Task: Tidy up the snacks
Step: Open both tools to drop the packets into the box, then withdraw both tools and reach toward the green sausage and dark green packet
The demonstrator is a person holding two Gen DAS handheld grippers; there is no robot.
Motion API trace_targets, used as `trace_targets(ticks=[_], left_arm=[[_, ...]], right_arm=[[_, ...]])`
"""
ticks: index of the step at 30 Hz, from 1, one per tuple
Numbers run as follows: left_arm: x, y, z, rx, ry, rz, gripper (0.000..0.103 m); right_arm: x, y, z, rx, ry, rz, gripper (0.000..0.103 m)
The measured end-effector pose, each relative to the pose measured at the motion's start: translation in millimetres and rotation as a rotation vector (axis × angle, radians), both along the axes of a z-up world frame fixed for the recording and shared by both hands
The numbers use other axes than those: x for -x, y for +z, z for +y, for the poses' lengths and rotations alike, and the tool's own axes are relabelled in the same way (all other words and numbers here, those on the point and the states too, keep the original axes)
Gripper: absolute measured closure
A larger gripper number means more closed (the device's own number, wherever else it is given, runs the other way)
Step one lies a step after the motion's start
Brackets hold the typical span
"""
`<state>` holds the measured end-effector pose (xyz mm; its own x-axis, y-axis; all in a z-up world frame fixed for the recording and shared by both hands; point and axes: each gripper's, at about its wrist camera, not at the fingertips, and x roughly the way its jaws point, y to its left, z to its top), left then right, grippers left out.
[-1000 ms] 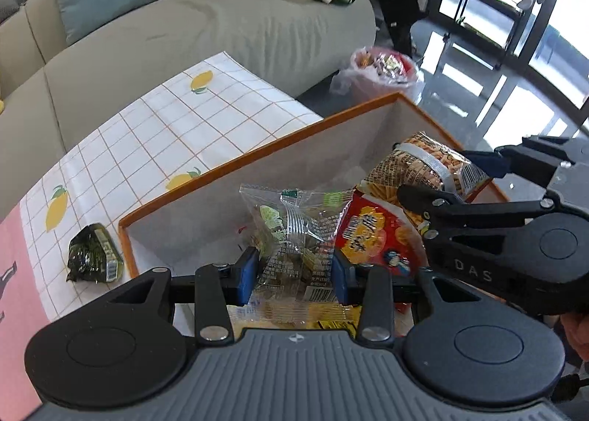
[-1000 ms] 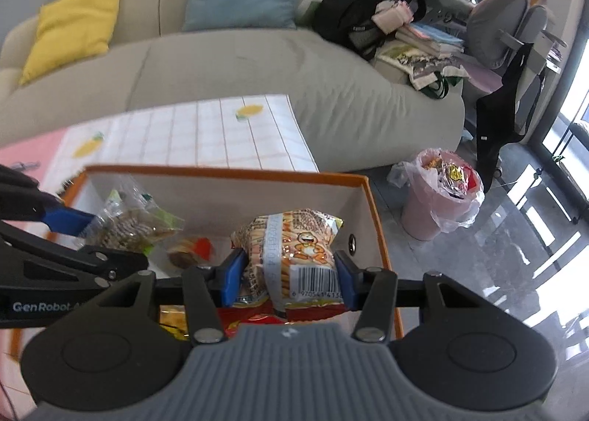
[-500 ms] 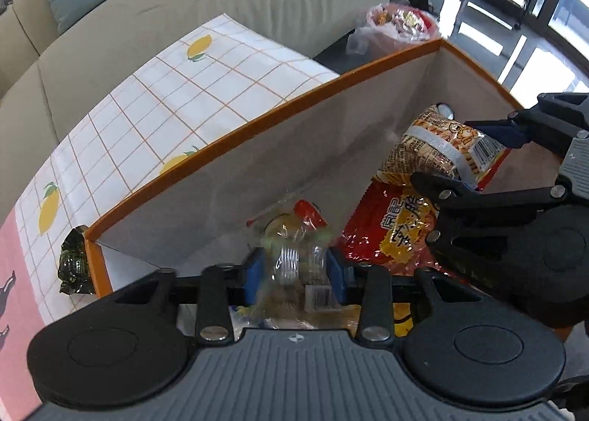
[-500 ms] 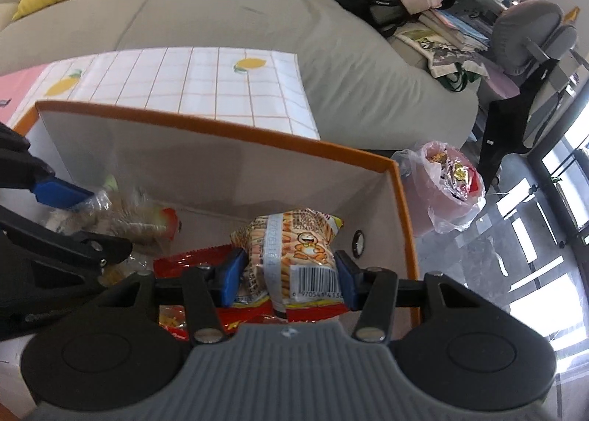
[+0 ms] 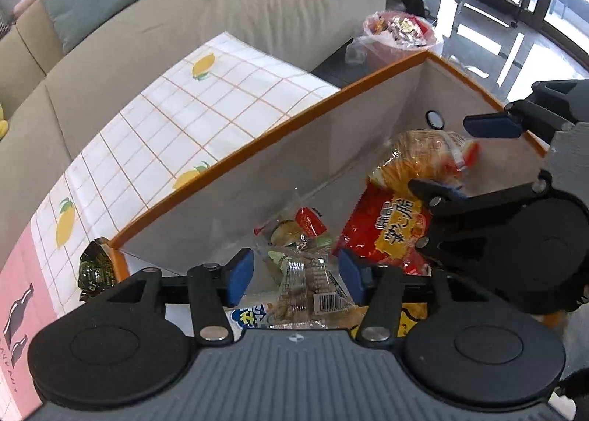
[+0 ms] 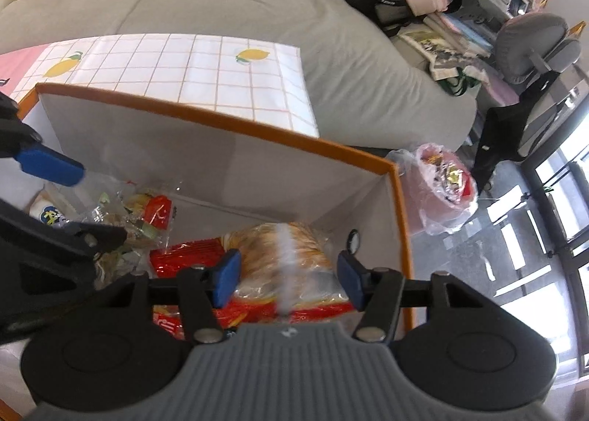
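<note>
Snacks: left fingers (image 5: 243,275) opening, clear packet (image 5: 307,283) between | right fingers (image 6: 227,275) opening, orange bag (image 6: 279,259) between

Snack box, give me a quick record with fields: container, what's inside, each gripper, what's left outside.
container: orange-rimmed box on lemon tablecloth
inside: red bag, clear packet, orange packet
left gripper: opening, clear packet between its pads, not pressed
right gripper: opening, orange packet blurred between its pads
outside: dark green packet by the box corner

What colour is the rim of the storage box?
Orange, around pale grey walls, on the storage box; the right wrist view shows it best.
</note>
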<state>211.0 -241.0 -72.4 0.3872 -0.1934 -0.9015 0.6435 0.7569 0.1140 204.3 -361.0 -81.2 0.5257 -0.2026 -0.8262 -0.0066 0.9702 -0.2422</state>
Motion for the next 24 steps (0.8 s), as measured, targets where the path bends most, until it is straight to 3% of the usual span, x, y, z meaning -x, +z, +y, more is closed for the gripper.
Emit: trace_targets(ticks=[9,17,24], left_arm=[[20.9,49.0,29.6,0.069,0.016,-0.104,0.031],[46.9,94.4,76.9,0.169,0.074,-0.208,0.028],[67.6,103.0,130.9,0.220,0.187,-0.235,0.028]], right_arm=[[27.3,39.8,6.6,-0.010,-0.072,-0.119,0.031],[69.5,79.2,40.4,-0.172,-0.157,-0.280,0.017],[97.5,85.8,86.5,-0.246,-0.175,-0.358,0.015]])
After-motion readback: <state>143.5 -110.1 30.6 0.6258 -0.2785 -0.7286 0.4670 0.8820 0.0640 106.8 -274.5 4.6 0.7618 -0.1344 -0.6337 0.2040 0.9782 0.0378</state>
